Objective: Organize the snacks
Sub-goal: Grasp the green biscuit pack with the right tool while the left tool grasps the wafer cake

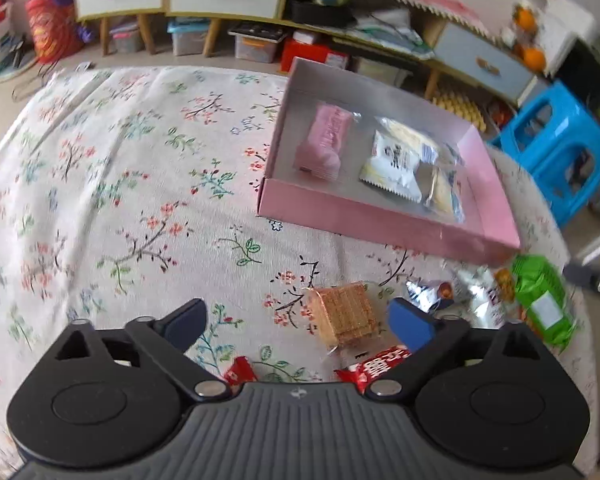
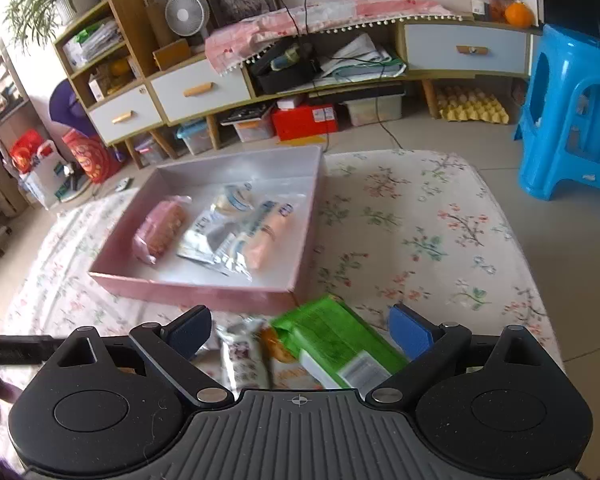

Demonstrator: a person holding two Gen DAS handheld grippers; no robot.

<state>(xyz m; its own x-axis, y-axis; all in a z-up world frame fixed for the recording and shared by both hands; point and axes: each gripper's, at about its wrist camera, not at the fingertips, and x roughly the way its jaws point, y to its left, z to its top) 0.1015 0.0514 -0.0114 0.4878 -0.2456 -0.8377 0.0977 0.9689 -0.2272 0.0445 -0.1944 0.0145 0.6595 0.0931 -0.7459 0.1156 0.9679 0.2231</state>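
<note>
Our left gripper [image 1: 300, 322] gapes wide over the wafer pack [image 1: 346, 316], pads clear of it. Our right gripper [image 2: 300, 330] spreads empty too, green snack packet [image 2: 332, 344] between its jaws, pink box [image 2: 188, 290] just beyond.

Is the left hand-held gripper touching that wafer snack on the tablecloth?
Apart. The left wrist view shows the wafer snack lying between the open left hand-held gripper's fingers, with flowered cloth visible on both sides of it.
</note>
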